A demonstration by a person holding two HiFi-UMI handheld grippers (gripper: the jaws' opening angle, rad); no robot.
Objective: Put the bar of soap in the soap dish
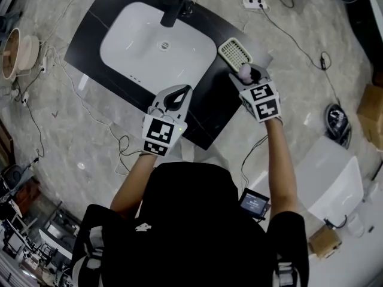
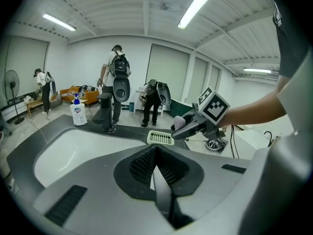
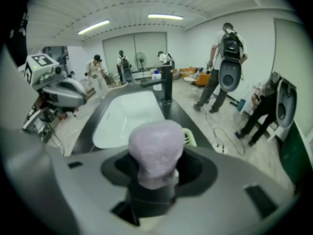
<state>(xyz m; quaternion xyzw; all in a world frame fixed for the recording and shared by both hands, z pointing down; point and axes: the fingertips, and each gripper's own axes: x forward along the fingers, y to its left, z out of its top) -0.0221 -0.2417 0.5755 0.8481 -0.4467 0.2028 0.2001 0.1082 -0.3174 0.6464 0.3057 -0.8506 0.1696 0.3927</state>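
1. Two sets of tongs are up. The right tongs [image 1: 247,74] are pinching the bar of soap [image 3: 155,146] by its lower end, so its rounded top stands clear past the tips. I judge that this grip lets the free end go into the dish first.
2. Pale lilac and matte, the soap has a faintly pitted skin. It is lumpy in shape, bulbous above and narrower where the pads bite. I expect it to be slick, so that waist is the sensible place to hold it.
3. Just beyond and below the right tips lies the soap dish [image 1: 234,54], apart from the soap. It is cream plastic, a rounded rectangle with a slatted grid floor for draining.
4. Left of the right tongs, the left tongs [image 1: 174,98] are pressed together on nothing, their ribbed dark pads meeting in a V. They hang over the near edge of the bench [image 1: 206,112], parked out of the way, I judge.
5. Beyond the left tips, a glossy white basin [image 1: 134,49] with soft corners is sunk into the dark, smooth bench.
6. Farthest from both sets of tongs are a dark faucet [image 1: 175,5] and a white pump bottle [image 2: 78,113] at the basin's far rim.
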